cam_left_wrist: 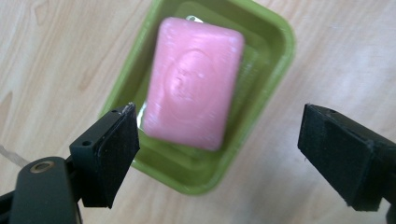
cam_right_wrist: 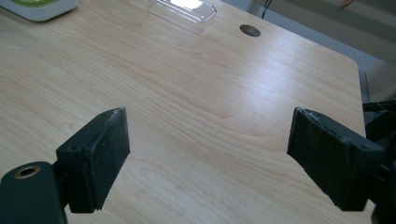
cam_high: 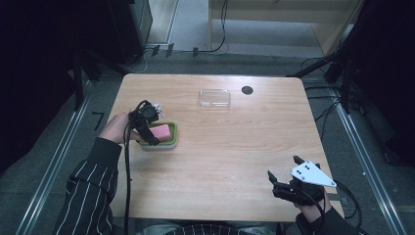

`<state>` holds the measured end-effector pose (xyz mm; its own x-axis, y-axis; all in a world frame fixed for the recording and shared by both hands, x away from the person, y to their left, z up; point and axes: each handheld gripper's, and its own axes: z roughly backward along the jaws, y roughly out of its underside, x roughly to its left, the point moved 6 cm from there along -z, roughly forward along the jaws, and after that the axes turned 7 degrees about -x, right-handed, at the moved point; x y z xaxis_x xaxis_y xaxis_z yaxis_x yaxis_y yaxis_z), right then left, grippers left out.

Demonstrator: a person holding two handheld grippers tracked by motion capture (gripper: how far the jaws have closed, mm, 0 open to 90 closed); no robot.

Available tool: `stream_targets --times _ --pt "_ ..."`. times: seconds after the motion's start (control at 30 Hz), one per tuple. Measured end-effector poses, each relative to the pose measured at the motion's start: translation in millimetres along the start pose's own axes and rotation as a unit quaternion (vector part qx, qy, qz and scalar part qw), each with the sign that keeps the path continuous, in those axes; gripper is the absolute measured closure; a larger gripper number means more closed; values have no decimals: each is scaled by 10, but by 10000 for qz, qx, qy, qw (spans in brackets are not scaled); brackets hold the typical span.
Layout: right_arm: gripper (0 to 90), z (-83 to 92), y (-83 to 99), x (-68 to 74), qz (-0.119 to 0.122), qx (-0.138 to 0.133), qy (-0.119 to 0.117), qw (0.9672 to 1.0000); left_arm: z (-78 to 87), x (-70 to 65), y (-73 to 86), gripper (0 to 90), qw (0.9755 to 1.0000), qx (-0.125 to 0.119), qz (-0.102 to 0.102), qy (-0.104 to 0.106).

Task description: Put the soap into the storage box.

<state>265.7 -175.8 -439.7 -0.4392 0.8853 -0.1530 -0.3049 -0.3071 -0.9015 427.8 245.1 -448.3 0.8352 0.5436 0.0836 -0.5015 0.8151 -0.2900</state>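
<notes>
The right gripper (cam_high: 281, 177) sits nearest, low at the table's (cam_high: 235, 147) front right corner, its 2 jaws spread wide over bare wood with nothing between them.

Further in and to the left, the left gripper (cam_left_wrist: 219, 154) hangs above the soap (cam_left_wrist: 192, 81), jaws apart and clear of it. The pink bar lies flat in the green dish (cam_left_wrist: 275, 60), which stands on the table's left side. Nothing is pinched.

The soap looks stiff and fairly light, but smooth and probably slick, so the pads could skid off a rounded edge. The 2 long flat sides look like the best hold, taken near the middle of the bar. The dish looks light and may shift or lift along with it.

Farthest back lies a clear lid (cam_high: 214, 98), with a dark hole (cam_high: 247, 90) in the tabletop beside it.

From above, the left gripper and its cable hide part of the dish. The mark pressed into the soap is too blurred to read.
</notes>
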Motion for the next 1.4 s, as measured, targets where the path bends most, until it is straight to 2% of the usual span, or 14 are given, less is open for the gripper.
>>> stream_targets --times 0.1,0.43,0.87,1.23,1.4 --pt "138 2 -1 1 -2 -6 2 10000 43 -73 39 114 9999 96 58 9" --pt "138 4 -4 9 10 -15 -2 10000 69 -236 153 117 9984 264 494 -28" --pt "138 5 -7 14 17 -24 -4 10000 93 -480 251 112 9964 228 821 -6" --pt "138 3 -11 18 14 -31 -1 10000 30 -682 390 91 9930 407 1109 61" --pt "138 1 -12 19 22 -36 -1 10000 9 -753 462 88 9921 449 1170 64"
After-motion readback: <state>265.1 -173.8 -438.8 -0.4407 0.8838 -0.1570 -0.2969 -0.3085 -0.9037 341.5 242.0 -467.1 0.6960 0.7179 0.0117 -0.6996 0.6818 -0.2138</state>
